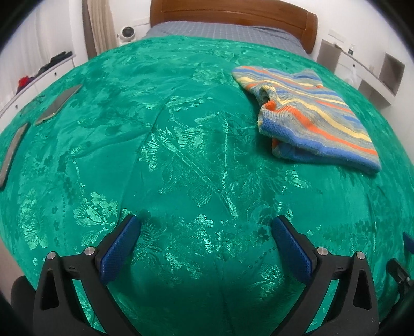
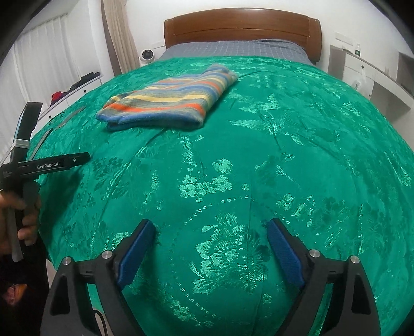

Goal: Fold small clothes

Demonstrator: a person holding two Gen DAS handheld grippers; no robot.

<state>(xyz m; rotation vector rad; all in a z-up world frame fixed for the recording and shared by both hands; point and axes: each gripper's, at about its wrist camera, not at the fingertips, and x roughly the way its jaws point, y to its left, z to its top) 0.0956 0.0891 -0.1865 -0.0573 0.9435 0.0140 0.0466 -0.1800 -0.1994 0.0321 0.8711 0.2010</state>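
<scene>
Spreading across the bed [image 1: 181, 144], a green flowered cover is giving us a wide, flat place for folding. We are looking at the striped sweater [image 1: 310, 116], lying already folded toward the headboard [image 1: 233, 13], well apart from both tools. We are holding the left gripper [image 1: 204, 227] and the right gripper [image 2: 209, 230] above bare cover, fingers spread wide, gripping nothing.
</scene>
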